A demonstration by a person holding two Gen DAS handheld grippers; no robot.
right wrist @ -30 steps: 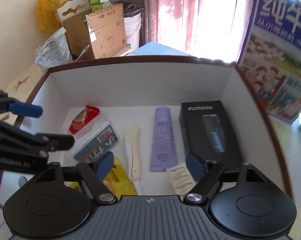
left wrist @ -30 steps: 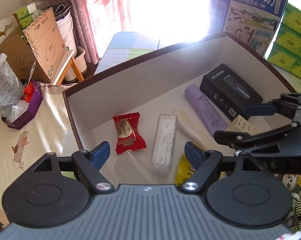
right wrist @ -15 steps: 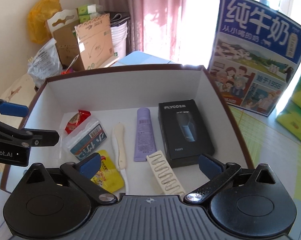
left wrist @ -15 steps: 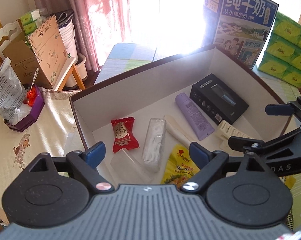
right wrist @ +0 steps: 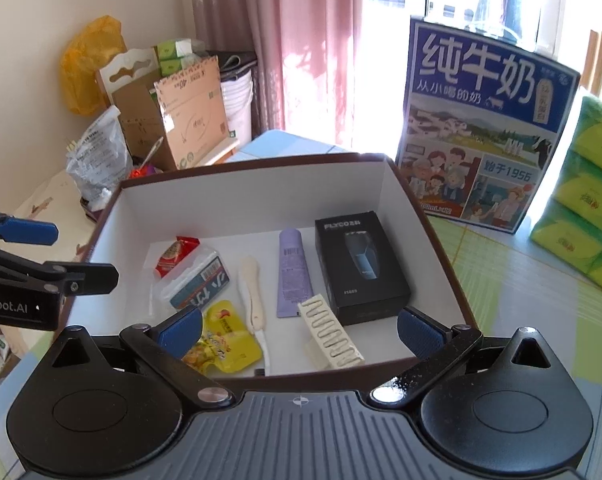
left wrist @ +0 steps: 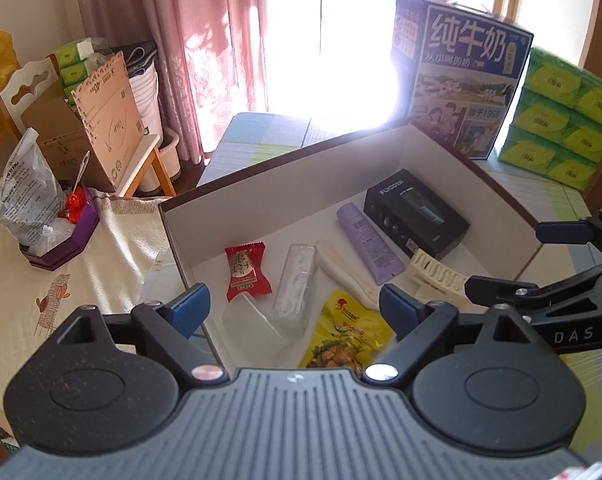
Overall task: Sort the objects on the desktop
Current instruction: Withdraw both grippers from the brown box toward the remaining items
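Observation:
A brown box with white inside (right wrist: 261, 196) (left wrist: 285, 184) holds a black razor box (right wrist: 359, 266) (left wrist: 415, 214), a purple tube (right wrist: 293, 272) (left wrist: 369, 244), a cream comb (right wrist: 329, 332) (left wrist: 437, 274), a cream-handled tool (right wrist: 251, 288), a yellow snack pouch (right wrist: 221, 340) (left wrist: 345, 334), a clear case (right wrist: 195, 284) (left wrist: 297, 284) and a red candy (right wrist: 177, 254) (left wrist: 245, 270). My left gripper (left wrist: 293, 308) is open and empty above the box's near left corner. My right gripper (right wrist: 299, 328) is open and empty above the box's near edge.
A blue milk carton (right wrist: 481, 132) stands behind the box on the right, with green tissue packs (right wrist: 589, 200) beside it. At the left are cardboard boxes (left wrist: 101, 120), a plastic bag (left wrist: 25, 196) and a purple tray (left wrist: 67, 240) on a cream cloth.
Both grippers have pulled back and up from the box, so more of the box and room shows. The right gripper has opened wider. Things in the box have not moved.

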